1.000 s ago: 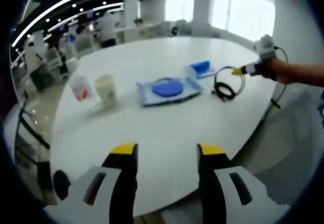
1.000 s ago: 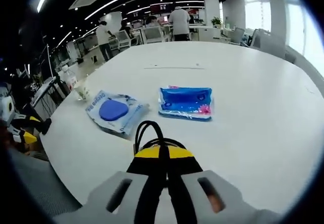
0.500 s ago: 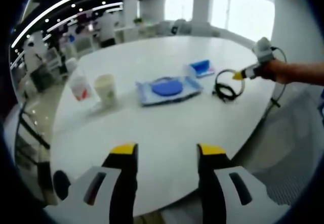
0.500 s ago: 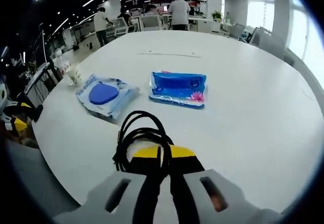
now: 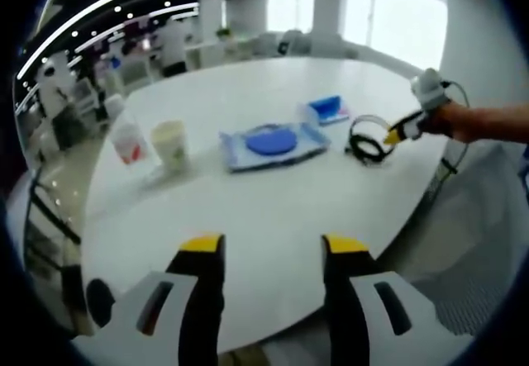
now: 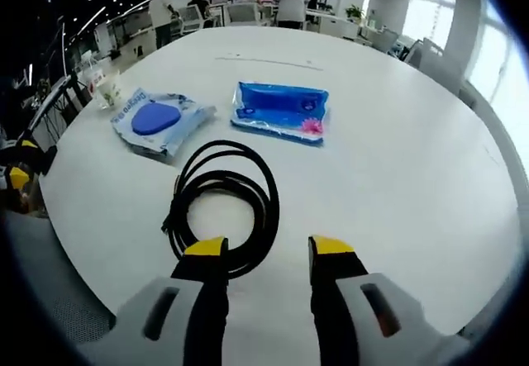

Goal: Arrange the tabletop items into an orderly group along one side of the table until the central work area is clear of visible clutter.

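Released since half a second ago, the coiled black cable (image 6: 225, 209) now lies flat on the white table (image 6: 397, 159), and the right gripper (image 6: 260, 254), earlier clamped shut on it, has its jaws spread wide with the coil's near edge just ahead of the left jaw. Beyond the cable sit a blue-disc packet (image 6: 157, 122) and a blue pouch (image 6: 279, 111), side by side. From the left gripper view, the left gripper (image 5: 273, 246) hangs unchanged at the near table edge, jaws apart and empty; a paper cup (image 5: 171, 144) and a small red-labelled carton (image 5: 131, 143) stand to the left of the packet (image 5: 271, 144)
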Motion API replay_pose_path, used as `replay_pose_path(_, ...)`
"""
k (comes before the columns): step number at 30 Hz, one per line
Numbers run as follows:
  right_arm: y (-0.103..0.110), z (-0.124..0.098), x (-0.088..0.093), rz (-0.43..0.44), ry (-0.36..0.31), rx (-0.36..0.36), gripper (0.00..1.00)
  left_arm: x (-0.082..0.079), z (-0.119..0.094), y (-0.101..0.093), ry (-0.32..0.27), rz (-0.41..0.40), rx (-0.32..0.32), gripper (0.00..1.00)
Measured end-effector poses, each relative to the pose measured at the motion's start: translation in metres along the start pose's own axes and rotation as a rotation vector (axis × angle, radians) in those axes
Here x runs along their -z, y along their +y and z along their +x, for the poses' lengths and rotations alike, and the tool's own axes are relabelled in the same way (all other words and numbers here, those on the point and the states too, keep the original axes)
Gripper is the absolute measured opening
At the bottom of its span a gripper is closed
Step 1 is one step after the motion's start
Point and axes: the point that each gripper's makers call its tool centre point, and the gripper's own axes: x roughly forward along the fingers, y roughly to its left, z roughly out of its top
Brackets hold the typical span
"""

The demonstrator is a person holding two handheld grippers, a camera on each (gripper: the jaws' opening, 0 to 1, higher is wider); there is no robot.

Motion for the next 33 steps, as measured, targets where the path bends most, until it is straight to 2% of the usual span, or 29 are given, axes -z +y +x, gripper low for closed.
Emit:
replay_pose_path(6,0.002,0.000,0.002,-0.054,0.019,0.003,0.45,0.000,0.000,0.000,0.002,0.001,0.002,0.43)
replay_pose_path(18,-0.002,0.001,0.005,-0.088,0.039,0.017,0.53,0.000,0.000,0.000,0.001,-0.008,-0.002,0.43)
replay_pose_path(25,-0.006,-0.001,0.003,-0.040,0.020,0.009,0.54,0.001,0.000,0.000,0.006,-0.006,-0.004,0.43)
replay_pose_path(33,-0.002,-0.010,-0.010,0.014,-0.039,-0.008,0.55,0.000,0.000,-0.002,0.006,-0.011,0.002,0.43)
